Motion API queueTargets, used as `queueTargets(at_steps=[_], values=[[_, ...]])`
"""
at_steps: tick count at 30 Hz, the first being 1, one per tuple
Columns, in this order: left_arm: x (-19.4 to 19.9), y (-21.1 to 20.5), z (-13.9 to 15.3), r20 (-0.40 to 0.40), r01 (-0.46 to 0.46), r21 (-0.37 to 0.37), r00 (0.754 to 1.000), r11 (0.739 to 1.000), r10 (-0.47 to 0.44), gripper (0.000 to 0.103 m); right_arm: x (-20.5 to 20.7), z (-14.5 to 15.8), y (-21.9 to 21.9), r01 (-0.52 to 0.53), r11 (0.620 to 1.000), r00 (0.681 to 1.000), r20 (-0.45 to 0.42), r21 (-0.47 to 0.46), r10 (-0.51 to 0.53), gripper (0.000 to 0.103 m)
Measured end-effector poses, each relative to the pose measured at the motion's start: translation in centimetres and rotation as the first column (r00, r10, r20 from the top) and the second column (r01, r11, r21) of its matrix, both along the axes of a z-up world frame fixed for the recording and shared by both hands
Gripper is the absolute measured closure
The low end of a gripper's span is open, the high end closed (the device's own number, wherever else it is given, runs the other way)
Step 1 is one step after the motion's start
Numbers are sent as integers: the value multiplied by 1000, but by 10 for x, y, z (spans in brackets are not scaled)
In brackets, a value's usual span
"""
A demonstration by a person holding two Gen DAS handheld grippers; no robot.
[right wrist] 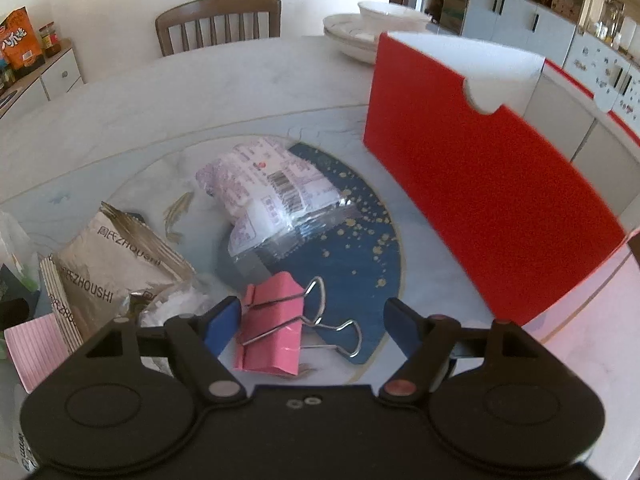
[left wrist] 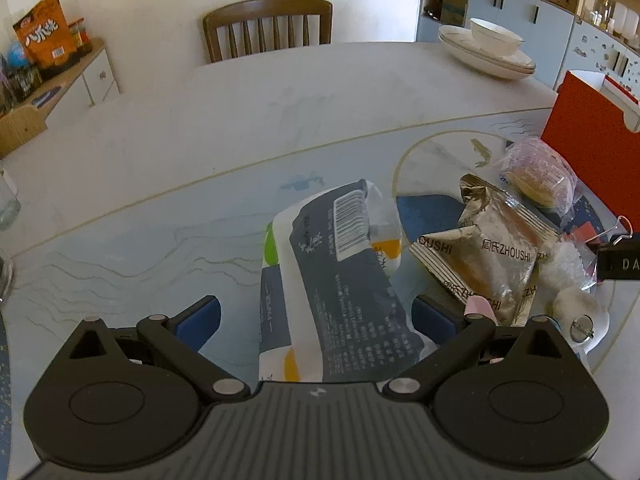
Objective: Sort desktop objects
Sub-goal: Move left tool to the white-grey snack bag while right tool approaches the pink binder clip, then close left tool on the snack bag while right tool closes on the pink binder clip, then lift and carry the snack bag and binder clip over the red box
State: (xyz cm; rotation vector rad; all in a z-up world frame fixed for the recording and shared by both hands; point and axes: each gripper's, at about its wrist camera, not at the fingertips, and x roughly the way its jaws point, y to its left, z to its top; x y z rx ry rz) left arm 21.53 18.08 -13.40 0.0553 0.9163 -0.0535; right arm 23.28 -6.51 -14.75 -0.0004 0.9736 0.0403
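In the left wrist view my left gripper [left wrist: 316, 312] stands open over a grey and white snack packet [left wrist: 340, 280] with a barcode. The packet lies lengthwise between the blue pads, with a gap on its left side. In the right wrist view my right gripper [right wrist: 312, 312] is open around a pink binder clip [right wrist: 272, 328] that lies on the glass turntable [right wrist: 404, 276]. The left pad [right wrist: 222, 328] is close beside the clip, and the right pad stands well apart from its wire handles. A red box [right wrist: 480, 184] stands to the right.
Gold ZHOUSHI packets [left wrist: 492, 248] [right wrist: 108, 264], a purple-printed bread packet [left wrist: 540, 176] [right wrist: 268, 184], a black binder clip [left wrist: 618, 262] and a pink notepad [right wrist: 36, 340] crowd the turntable. Stacked plates with a bowl [left wrist: 488, 52] sit at the far edge, with a chair [left wrist: 268, 28] behind the table.
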Motion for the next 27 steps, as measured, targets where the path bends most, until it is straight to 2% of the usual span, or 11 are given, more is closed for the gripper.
queueTargets(at_steps=[3, 7, 11, 13, 14, 15, 16, 20, 27], values=[[1, 1, -3, -12, 1, -6, 1000, 1000, -1, 6, -1, -2, 2, -2, 1000, 1000, 12, 1, 2, 24], [4, 3, -6, -26, 3, -24, 1000, 1000, -4, 16, 1, -2, 4, -12, 1000, 1000, 12, 2, 12, 27], [4, 2, -6, -22, 12, -19, 1000, 1000, -13, 28, 2, 0, 5, -23, 1000, 1000, 11, 3, 23, 38], [4, 2, -5, -19, 13, -24, 1000, 1000, -13, 32, 3, 1, 6, -35, 999, 999, 11, -2, 35, 39], [4, 2, -5, -19, 12, -27, 1000, 1000, -12, 36, 3, 2, 6, -41, 999, 999, 16, -1, 41, 44], [3, 2, -4, -18, 13, -24, 1000, 1000, -13, 44, 3, 4, 7, -59, 998, 998, 21, -1, 59, 64], [3, 2, -3, -16, 15, -19, 1000, 1000, -15, 47, 1, 4, 8, -69, 998, 997, 20, -3, 69, 68], [1, 2, -1, -24, 29, -14, 999, 999, -30, 57, 2, 6, 7, -72, 997, 997, 12, 0, 72, 70], [-8, 2, 10, -9, 3, -22, 1000, 1000, -3, 62, -2, 16, -3, -92, 996, 995, 40, -2, 92, 71]])
